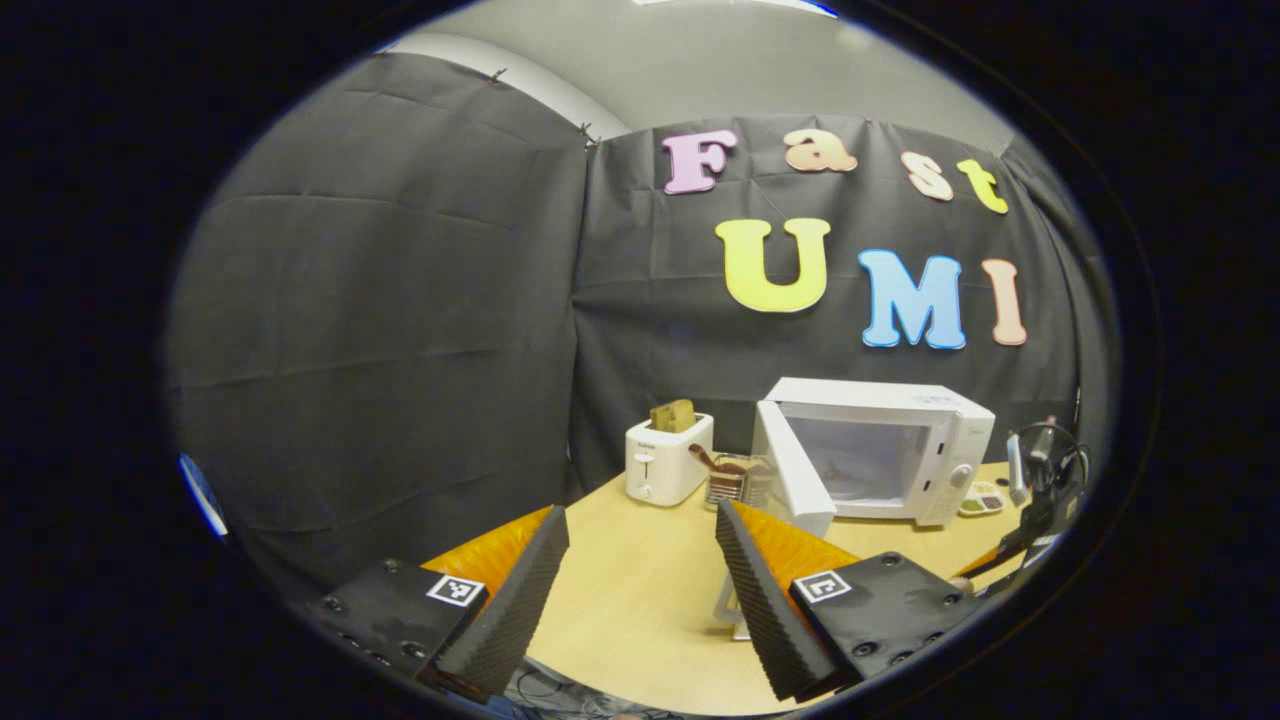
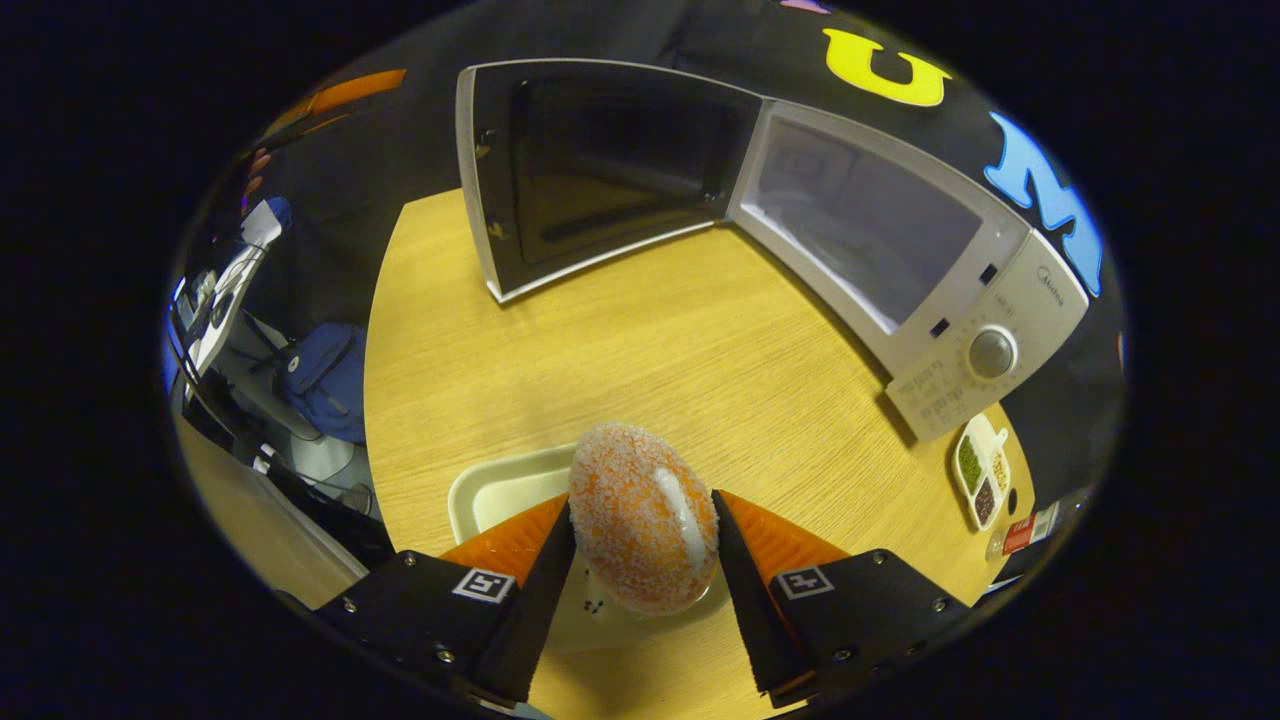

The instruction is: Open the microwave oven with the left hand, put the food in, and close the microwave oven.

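The right hand-held gripper [image 2: 642, 560] grips a sugared orange bun [image 2: 643, 517] just above its white tray [image 2: 497, 489] on the tabletop [image 2: 660, 340]; the left hand-held gripper [image 1: 640, 570] hangs released, facing the microwave oven [image 1: 880, 450], door [image 2: 590, 170] open

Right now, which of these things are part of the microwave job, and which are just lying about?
Part of the job:
- microwave, its door open
- sugared doughnut, between the right gripper's fingers
- cream tray under it
- left gripper, open

Lying about:
- toaster
- small sectioned dish
- blue bag
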The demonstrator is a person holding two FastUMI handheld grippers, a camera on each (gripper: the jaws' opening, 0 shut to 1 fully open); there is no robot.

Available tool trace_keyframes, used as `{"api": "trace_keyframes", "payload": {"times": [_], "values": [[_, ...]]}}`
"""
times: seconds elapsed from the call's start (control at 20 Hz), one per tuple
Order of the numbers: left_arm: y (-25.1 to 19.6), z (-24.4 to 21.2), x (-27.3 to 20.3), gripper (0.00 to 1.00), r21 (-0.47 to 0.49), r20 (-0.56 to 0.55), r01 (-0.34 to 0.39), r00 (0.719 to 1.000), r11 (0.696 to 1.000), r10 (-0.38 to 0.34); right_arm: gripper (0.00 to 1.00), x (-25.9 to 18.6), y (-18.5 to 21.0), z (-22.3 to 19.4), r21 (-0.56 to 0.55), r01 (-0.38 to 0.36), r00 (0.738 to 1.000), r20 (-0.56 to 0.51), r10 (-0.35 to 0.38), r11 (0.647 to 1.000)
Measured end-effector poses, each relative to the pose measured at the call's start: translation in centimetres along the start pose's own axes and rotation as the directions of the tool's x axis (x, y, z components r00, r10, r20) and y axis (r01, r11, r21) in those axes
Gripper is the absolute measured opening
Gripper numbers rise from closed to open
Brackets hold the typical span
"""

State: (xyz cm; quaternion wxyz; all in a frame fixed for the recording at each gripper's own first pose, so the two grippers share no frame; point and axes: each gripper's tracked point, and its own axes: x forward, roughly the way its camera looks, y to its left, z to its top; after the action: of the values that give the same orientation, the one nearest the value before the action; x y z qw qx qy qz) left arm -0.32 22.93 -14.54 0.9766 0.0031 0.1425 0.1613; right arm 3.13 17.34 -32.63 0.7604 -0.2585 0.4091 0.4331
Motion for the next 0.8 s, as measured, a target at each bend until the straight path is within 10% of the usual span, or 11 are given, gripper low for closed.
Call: {"api": "trace_keyframes", "payload": {"times": [0.8], "values": [[3.3, 0.0, -1.8, 0.95, -0.008, 0.000, -0.098, 0.995, 0.995, 0.098, 0.80, 0.1, -10.3, 16.0, -0.014, 0.249, 0.934, 0.270, -0.236, 0.968]]}}
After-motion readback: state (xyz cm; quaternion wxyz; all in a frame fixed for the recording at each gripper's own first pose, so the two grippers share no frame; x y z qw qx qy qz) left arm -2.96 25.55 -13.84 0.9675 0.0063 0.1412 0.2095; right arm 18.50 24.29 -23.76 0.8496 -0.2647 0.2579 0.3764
